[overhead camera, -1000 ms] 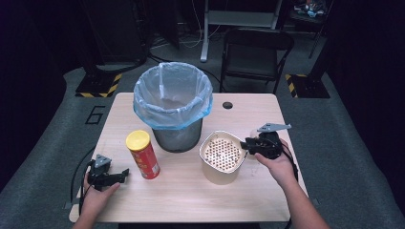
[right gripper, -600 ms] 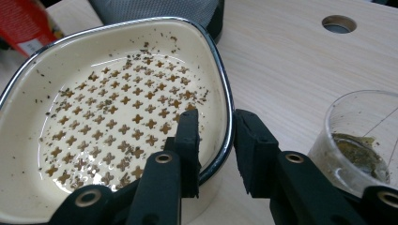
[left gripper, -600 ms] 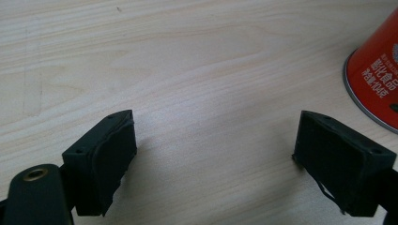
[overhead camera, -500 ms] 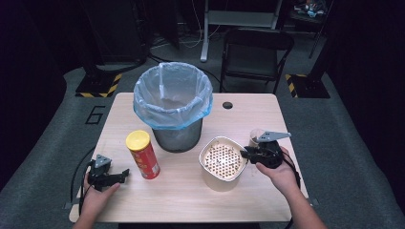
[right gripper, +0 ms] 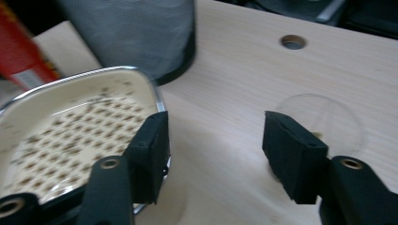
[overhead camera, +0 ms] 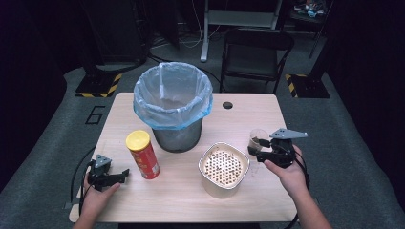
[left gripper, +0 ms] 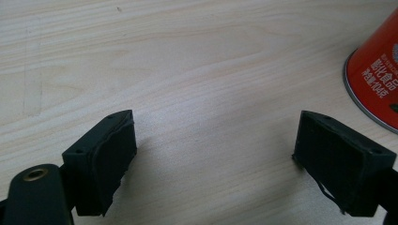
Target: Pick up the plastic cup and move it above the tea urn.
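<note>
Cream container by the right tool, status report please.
Right tool jaws just opened, off the cream container. Left tool open, idle. Clear cup close beside.

Right gripper [right gripper: 213, 154]: pan [right gripper: 70, 136] against its left finger [right gripper: 150, 154], cup [right gripper: 324, 124] behind its right finger, bin [right gripper: 131, 33] beyond the pan. Left gripper [left gripper: 211, 159]: bare table [left gripper: 187, 70] between its fingers, can [left gripper: 375, 70] ahead of its right finger.

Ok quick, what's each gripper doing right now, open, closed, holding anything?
Left gripper: open, nothing between its jaws, bare table under it.
Right gripper: jaws have just been opening, nothing between them, beside the cream pot.
</note>
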A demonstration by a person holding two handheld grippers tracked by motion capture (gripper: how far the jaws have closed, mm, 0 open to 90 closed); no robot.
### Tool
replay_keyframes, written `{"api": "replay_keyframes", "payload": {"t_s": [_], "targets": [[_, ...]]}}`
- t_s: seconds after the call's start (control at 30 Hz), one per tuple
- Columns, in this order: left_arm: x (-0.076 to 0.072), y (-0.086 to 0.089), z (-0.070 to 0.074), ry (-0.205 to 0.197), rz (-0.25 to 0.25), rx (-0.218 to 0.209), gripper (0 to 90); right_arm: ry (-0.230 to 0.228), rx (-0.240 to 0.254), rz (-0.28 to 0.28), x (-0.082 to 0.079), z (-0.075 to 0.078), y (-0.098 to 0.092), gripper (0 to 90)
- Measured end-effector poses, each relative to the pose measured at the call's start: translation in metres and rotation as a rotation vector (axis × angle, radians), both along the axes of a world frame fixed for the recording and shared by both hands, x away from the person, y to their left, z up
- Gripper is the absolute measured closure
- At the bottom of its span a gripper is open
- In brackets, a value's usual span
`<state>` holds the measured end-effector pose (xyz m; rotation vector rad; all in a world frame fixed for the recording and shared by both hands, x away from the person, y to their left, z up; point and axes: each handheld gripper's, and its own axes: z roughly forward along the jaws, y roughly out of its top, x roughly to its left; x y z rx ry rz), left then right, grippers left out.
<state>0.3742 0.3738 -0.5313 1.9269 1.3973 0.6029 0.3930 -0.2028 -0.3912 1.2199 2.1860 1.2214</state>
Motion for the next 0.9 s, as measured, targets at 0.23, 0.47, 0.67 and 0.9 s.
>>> {"api": "replay_keyframes", "payload": {"t_s": [0.23, 0.47, 0.67, 0.9], "targets": [[0.000, 0.000, 0.000, -0.002, 0.003, -0.002, 12.8, -0.006, -0.062, -0.136, 0.030, -0.025, -0.010, 21.3], [0.000, 0.000, 0.000, 0.000, 0.001, -0.002, 12.8, -0.013, -0.114, -0.217, 0.053, -0.048, -0.010, 15.0], [0.000, 0.000, 0.000, -0.001, 0.001, -0.002, 12.8, 0.017, -0.122, -0.240, 0.065, -0.063, -0.008, 15.4], [0.000, 0.000, 0.000, -0.002, 0.003, -0.002, 12.8, 0.001, -0.133, -0.260, 0.069, -0.081, -0.002, 24.0]]}}
